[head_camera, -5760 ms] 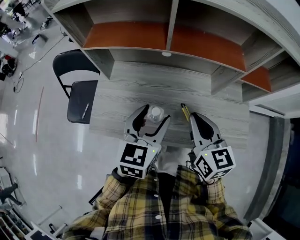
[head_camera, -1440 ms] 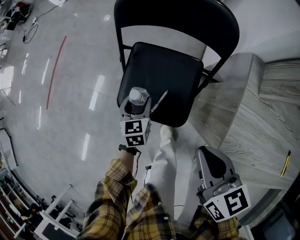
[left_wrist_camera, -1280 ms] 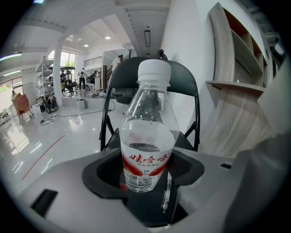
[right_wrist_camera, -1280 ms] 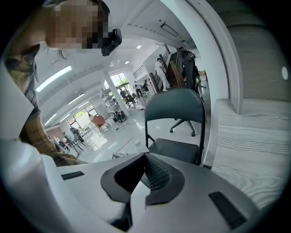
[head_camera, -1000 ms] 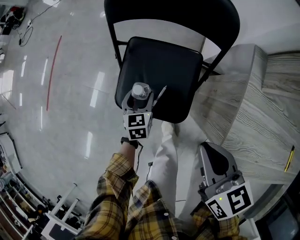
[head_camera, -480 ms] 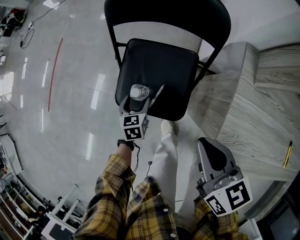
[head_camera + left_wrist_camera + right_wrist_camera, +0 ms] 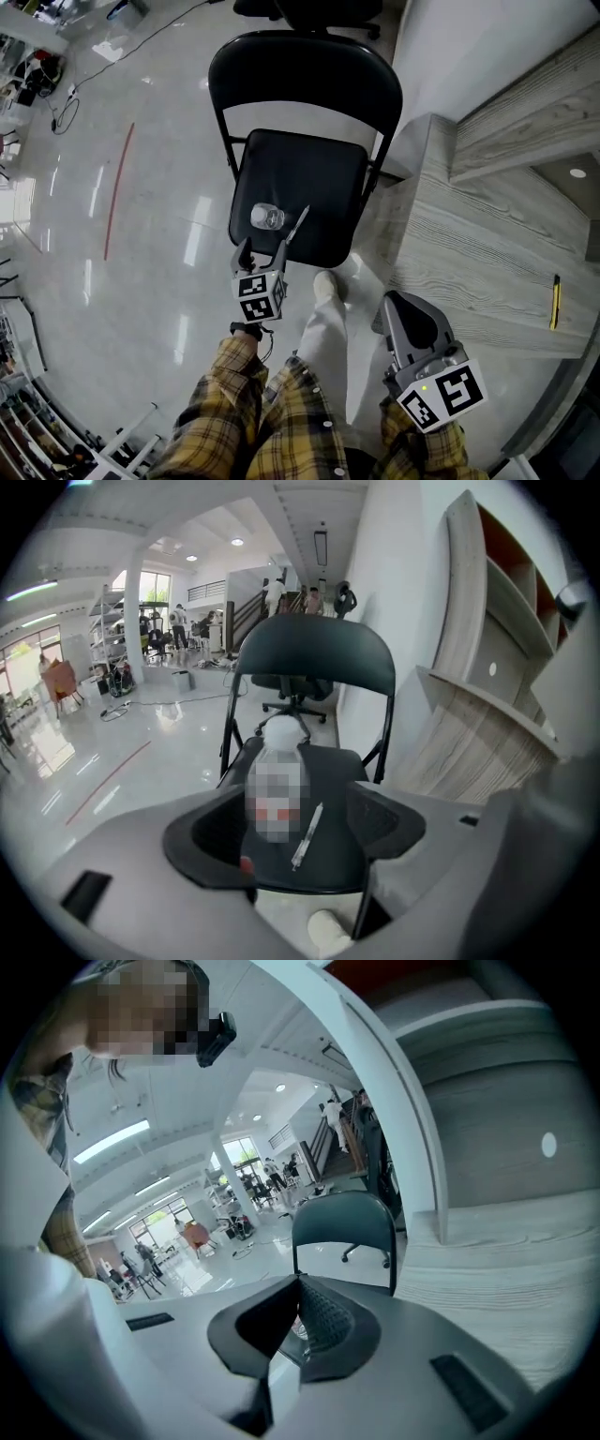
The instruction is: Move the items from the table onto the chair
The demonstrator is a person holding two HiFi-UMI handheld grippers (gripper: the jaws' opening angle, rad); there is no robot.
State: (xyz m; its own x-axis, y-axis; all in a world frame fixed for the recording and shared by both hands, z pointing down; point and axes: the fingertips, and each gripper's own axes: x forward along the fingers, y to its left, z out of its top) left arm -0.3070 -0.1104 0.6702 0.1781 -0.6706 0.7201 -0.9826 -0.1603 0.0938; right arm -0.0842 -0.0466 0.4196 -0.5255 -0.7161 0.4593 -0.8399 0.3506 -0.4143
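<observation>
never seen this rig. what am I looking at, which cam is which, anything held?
No robot: a person holds a two-jaw gripper in each hand. The top-down picture comes from a head camera; the other two ride on the grippers, looking along their jaws. The left gripper is wide open, holding nothing; a clear bottle and a pen rest on the black chair just ahead. The right gripper is shut and empty. A thin yellow item lies on the wooden table.
</observation>
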